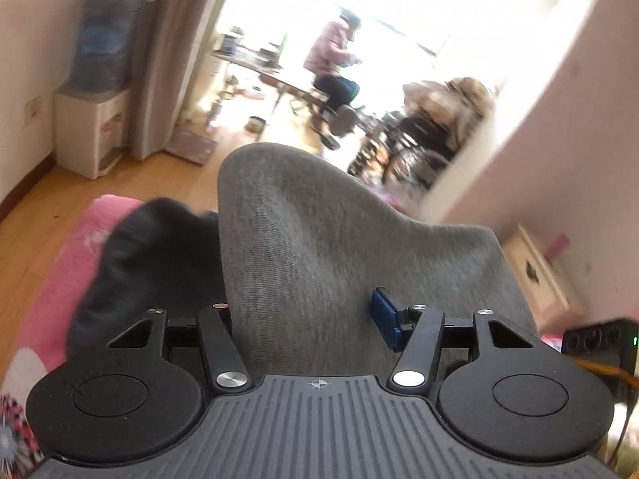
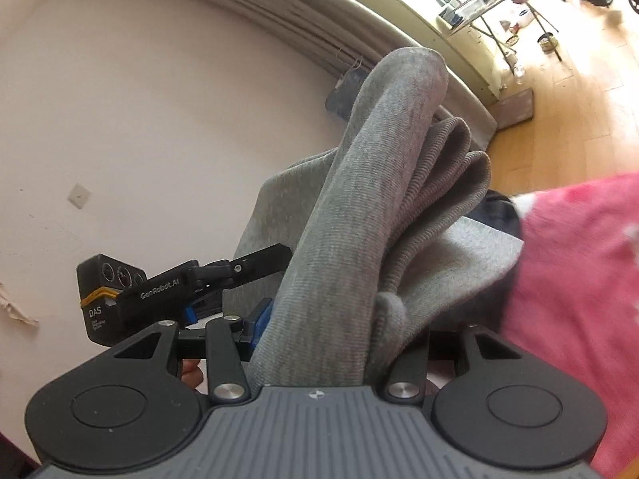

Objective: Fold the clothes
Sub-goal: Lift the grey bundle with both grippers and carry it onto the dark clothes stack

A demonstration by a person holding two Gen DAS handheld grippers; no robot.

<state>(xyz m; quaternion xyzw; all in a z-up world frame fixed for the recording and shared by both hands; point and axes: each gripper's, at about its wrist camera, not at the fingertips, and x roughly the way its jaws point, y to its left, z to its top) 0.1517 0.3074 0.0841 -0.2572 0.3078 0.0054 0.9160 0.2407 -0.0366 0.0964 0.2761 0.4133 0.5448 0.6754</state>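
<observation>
Left claw [image 1: 307, 311]: jaws clamped on a fold of the grey knitted garment [image 1: 319, 239]. Cloth fills the gap between the fingers and rises in a peak ahead of the camera; one blue pad [image 1: 385, 317] shows at the right edge of the fold, the other is hidden under the fabric.

Right claw [image 2: 327, 331]: jaws likewise pressed on a thick bunch of the same grey garment [image 2: 359, 207]. Several ribbed layers stand up from between the fingers. Blue pad [image 2: 259, 319] visible on the left side only.

Garment position: lifted, hanging between the two claws, above a pink patterned bed cover [image 1: 60, 263]. The left claw appears in the right wrist view, to the left of and just beyond the bunch, gripping the cloth from that side.

A dark grey piece of cloth [image 1: 147, 263] lies left of the garment on the pink cover.

Background, left wrist view: wooden floor [image 1: 80, 183], a white water dispenser with blue bottle [image 1: 96, 99] far left, and a person seated on a stool [image 1: 335, 64] at a far table. Strong blur.
</observation>
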